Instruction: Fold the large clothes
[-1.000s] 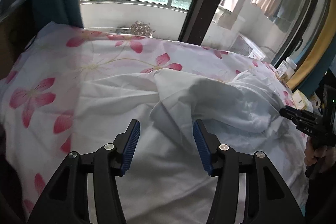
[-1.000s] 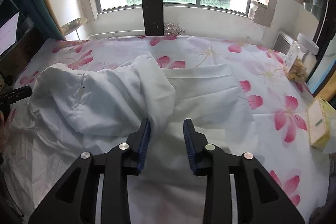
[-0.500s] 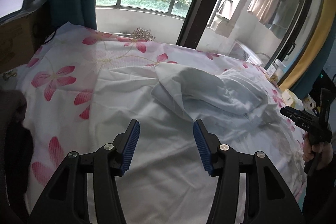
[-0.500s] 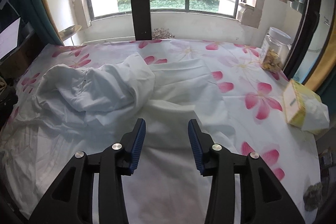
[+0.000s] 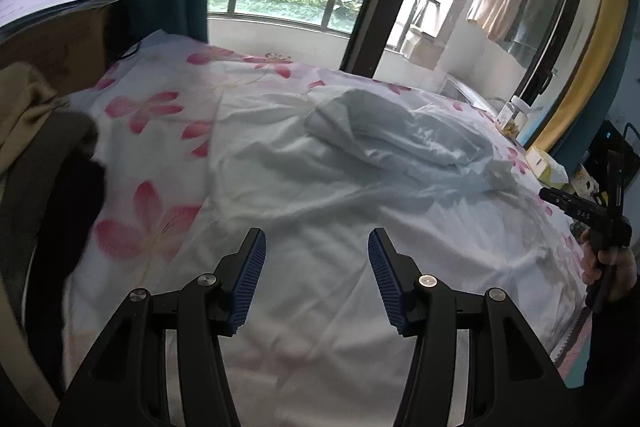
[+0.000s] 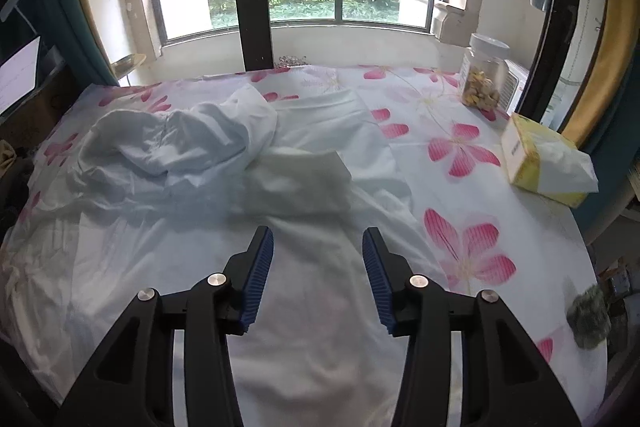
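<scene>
Cloth, a big white garment (image 6: 188, 143), lies bunched on the flowered sheet (image 6: 460, 147); its near edge is hidden. The left gripper (image 5: 316, 247) stands wide, holding nothing. The right gripper (image 6: 318, 247) is opening, nothing inside.

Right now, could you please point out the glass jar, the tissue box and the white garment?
Glass jar (image 6: 482, 81): right wrist view, glass body.
Tissue box (image 6: 524, 157): right wrist view, yellow side.
White garment (image 6: 192, 135): right wrist view, bunched part.
</scene>
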Available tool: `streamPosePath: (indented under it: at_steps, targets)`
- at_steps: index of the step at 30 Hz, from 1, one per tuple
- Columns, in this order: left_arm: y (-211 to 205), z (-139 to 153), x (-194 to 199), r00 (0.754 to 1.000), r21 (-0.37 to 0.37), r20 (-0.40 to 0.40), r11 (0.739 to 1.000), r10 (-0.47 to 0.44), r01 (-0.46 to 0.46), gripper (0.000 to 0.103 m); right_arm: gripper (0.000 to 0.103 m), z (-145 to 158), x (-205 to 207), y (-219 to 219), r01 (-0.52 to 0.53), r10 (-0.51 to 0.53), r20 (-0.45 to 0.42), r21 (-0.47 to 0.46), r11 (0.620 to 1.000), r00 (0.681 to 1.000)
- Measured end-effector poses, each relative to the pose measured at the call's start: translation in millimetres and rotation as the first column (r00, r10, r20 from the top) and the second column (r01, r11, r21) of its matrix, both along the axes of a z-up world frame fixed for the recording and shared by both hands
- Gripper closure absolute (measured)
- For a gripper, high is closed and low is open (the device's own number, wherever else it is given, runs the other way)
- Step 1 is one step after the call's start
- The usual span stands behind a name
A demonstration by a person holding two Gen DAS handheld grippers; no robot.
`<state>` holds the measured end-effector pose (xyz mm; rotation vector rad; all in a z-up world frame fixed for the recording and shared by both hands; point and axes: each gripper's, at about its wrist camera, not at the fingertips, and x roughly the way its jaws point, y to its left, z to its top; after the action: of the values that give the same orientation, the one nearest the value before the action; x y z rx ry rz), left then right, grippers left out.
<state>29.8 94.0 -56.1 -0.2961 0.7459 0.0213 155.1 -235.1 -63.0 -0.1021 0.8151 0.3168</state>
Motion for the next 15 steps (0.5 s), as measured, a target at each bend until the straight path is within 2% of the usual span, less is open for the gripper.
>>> streamPosePath:
  at_steps: [10, 15]
  targets:
    - [17, -22, -60, 0.997, 0.048, -0.046, 0.997, 0.066, -0.063, 0.046, 0.054, -12, -29, -27, 0.076, -0.077, -0.018, -0.022, 0.997, 0.997]
    - [18, -35, -72, 0.994, 0.079, -0.087, 0.995, 0.059, -0.052, 0.046, 0.053, -20, -40, -41, 0.119, -0.12, -0.047, -0.018, 0.993, 0.992]
